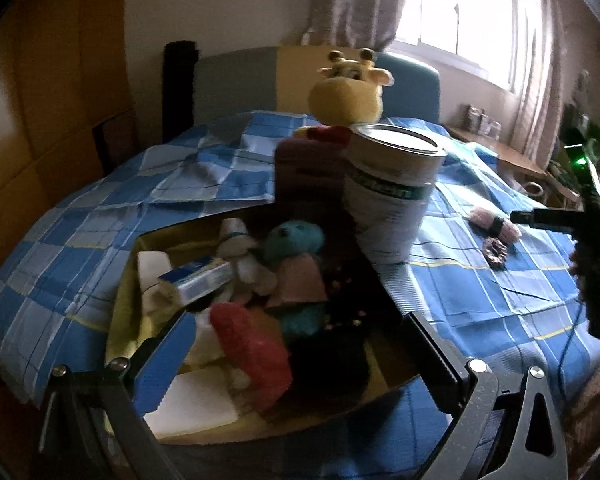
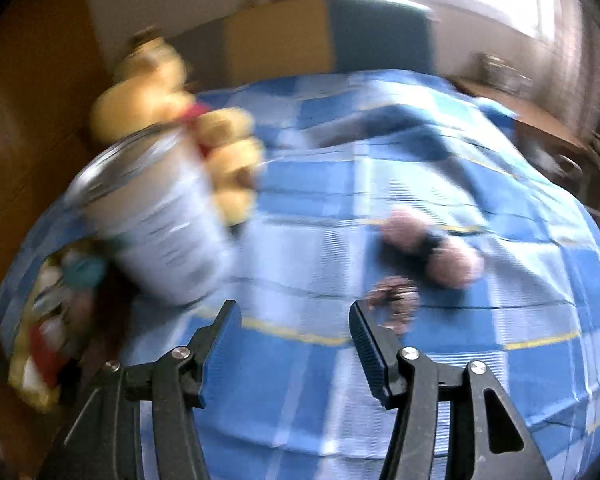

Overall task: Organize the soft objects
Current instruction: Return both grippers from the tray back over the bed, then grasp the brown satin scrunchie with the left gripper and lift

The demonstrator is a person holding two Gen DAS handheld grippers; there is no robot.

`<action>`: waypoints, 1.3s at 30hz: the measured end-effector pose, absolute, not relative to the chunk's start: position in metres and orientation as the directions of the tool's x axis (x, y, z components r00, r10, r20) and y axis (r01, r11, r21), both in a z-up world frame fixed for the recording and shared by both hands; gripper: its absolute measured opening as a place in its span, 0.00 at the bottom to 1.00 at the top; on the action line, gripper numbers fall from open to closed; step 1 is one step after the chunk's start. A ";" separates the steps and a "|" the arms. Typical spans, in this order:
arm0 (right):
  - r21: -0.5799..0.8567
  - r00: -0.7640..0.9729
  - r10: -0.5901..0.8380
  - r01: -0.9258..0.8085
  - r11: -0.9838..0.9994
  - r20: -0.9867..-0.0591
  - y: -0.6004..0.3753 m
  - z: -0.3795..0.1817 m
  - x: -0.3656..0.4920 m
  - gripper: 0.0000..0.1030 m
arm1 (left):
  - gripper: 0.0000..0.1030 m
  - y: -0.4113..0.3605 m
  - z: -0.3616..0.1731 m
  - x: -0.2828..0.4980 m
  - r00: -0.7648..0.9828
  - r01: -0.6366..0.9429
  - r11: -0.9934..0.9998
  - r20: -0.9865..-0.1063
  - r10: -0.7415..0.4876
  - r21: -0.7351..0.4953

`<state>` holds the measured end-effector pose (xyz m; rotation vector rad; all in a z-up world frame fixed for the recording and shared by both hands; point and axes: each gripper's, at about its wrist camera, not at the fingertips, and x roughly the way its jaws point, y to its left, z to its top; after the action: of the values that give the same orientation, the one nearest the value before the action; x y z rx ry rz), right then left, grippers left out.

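A yellow-lined box (image 1: pixel 124 300) on the blue checked bedspread (image 1: pixel 100 220) holds a teal plush (image 1: pixel 300 240), a white plush (image 1: pixel 240 252), a red soft item (image 1: pixel 252 344), a dark item and small cartons. My left gripper (image 1: pixel 300 340) is open, hovering over the box. My right gripper (image 2: pixel 294 320) is open and empty above the bedspread (image 2: pixel 380 160); it also shows in the left wrist view (image 1: pixel 540 218). A pink fluffy item with a black band (image 2: pixel 432 248) (image 1: pixel 496 224) and a brownish scrunchie (image 2: pixel 396 300) (image 1: pixel 496 250) lie just beyond its right finger.
A tall white tin (image 1: pixel 392 188) (image 2: pixel 164 220) stands beside the box, with a yellow giraffe plush (image 1: pixel 348 92) (image 2: pixel 172 112) behind it. A headboard (image 1: pixel 412 80) and window are at the back, a wooden side table (image 1: pixel 500 152) to the right. The right wrist view is blurred.
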<state>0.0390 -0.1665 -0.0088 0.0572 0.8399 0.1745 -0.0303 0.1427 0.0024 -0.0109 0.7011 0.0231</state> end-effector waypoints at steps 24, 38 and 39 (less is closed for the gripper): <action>0.464 0.684 0.005 0.491 0.737 -0.730 -0.336 -0.050 0.026 0.55 | 0.92 -0.019 -0.018 0.057 0.624 0.312 0.949 -0.745 -0.236 -0.039; 0.541 0.687 0.106 0.459 0.705 -0.719 -0.339 -0.057 0.029 0.55 | 0.76 -0.141 -0.078 0.159 0.486 0.459 0.886 -0.815 -0.315 -0.069; 0.546 0.687 0.111 0.458 0.702 -0.718 -0.339 -0.057 0.029 0.55 | 0.76 -0.148 -0.081 0.165 0.481 0.469 0.881 -0.817 -0.316 -0.064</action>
<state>0.0291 -0.3387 -0.0571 0.7870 0.8080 -0.2180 0.1648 -0.1477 -0.0806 0.1768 0.9554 -0.4819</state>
